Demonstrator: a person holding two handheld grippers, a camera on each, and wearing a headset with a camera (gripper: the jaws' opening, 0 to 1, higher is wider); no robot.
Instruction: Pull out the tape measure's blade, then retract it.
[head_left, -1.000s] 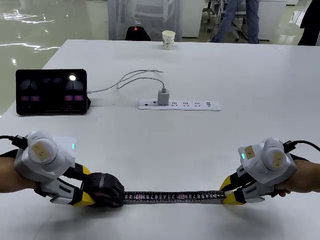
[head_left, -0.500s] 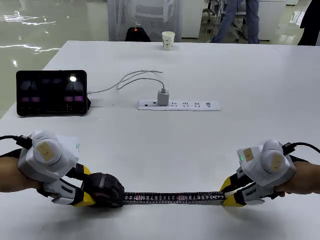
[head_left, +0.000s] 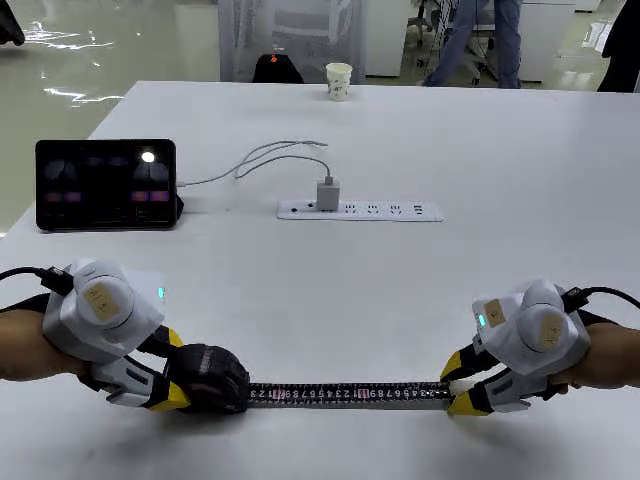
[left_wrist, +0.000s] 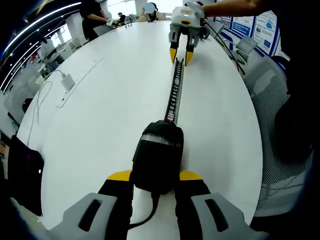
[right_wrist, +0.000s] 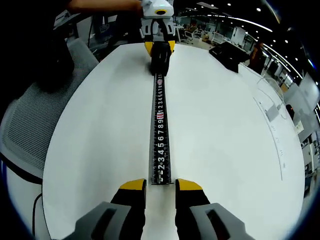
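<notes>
The smooth white table (head_left: 520, 180) carries everything. The left gripper (head_left: 172, 372), grey plastic with yellow tips, is clamped on the tape measure (head_left: 210, 378). The right gripper (head_left: 456, 385) has its jaws either side of the end of the blade (head_left: 350, 392), and whether they pinch it I cannot tell. The tape measure is a chunky, rounded black case near the table's front edge. Its blade, a thin flat dark strip with pale numbers, lies flat, its length running straight from the case across to the right gripper.
</notes>
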